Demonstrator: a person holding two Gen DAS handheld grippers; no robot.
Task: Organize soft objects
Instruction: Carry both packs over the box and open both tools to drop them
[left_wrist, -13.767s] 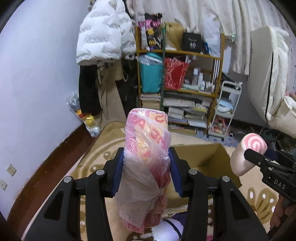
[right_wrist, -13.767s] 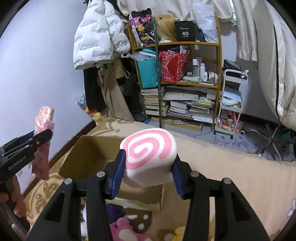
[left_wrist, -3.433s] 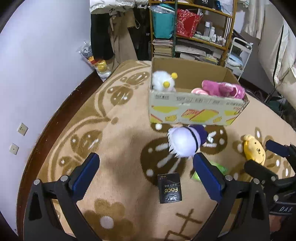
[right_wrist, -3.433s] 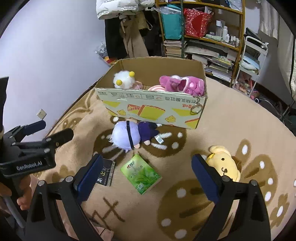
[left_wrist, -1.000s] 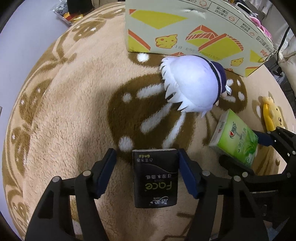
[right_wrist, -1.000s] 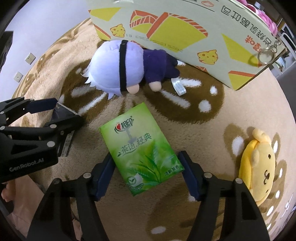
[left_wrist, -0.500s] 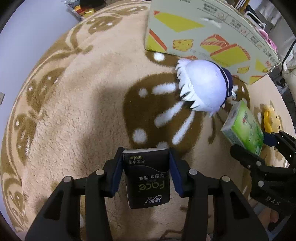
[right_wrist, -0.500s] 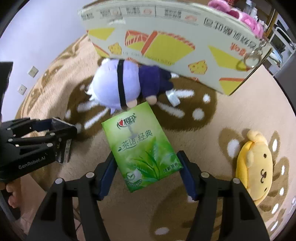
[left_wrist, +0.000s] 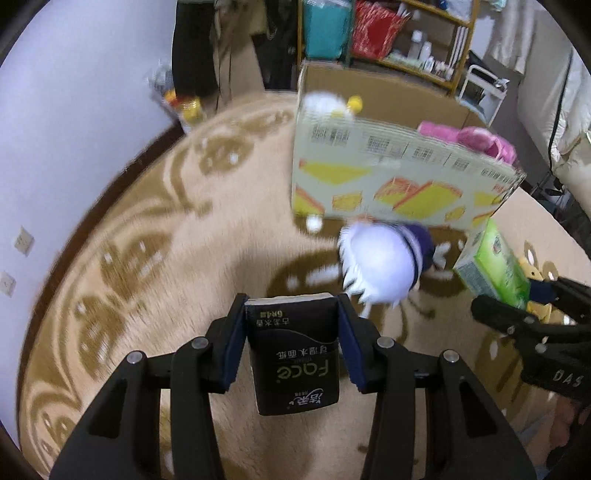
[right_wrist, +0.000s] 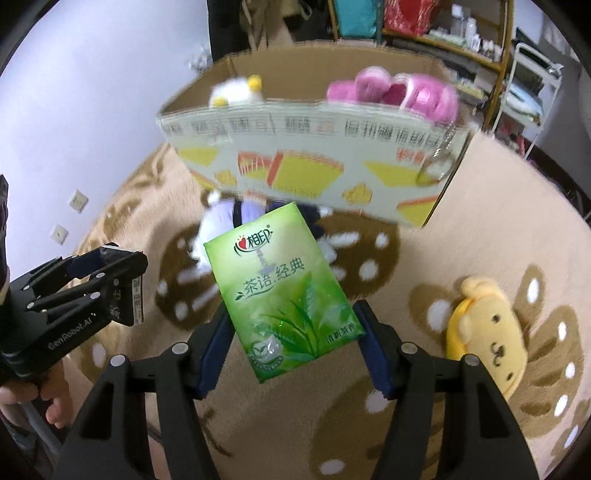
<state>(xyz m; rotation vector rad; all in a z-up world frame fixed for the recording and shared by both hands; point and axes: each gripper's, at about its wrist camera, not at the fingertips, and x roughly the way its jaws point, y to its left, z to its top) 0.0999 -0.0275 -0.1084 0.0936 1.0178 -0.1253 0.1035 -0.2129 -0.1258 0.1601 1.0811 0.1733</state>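
My left gripper (left_wrist: 291, 328) is shut on a black tissue pack (left_wrist: 295, 358) and holds it above the rug. My right gripper (right_wrist: 291, 332) is shut on a green tissue pack (right_wrist: 280, 291), also lifted; that pack also shows in the left wrist view (left_wrist: 491, 266). The cardboard box (right_wrist: 314, 162) stands ahead with a white plush (right_wrist: 236, 92) and pink plush slippers (right_wrist: 391, 92) inside. A white-and-purple plush doll (left_wrist: 384, 266) lies on the rug in front of the box. A yellow plush (right_wrist: 484, 325) lies to the right.
A beige and brown rug (left_wrist: 147, 258) covers the floor. A shelf with bags and books (left_wrist: 388, 40) stands behind the box, a white cart (left_wrist: 484, 88) beside it. The wall with sockets (left_wrist: 22, 240) is at left.
Both grippers have lifted their tissue packs off the rug and tilted up toward the box. The left jaws closed on the black pack over the last second.
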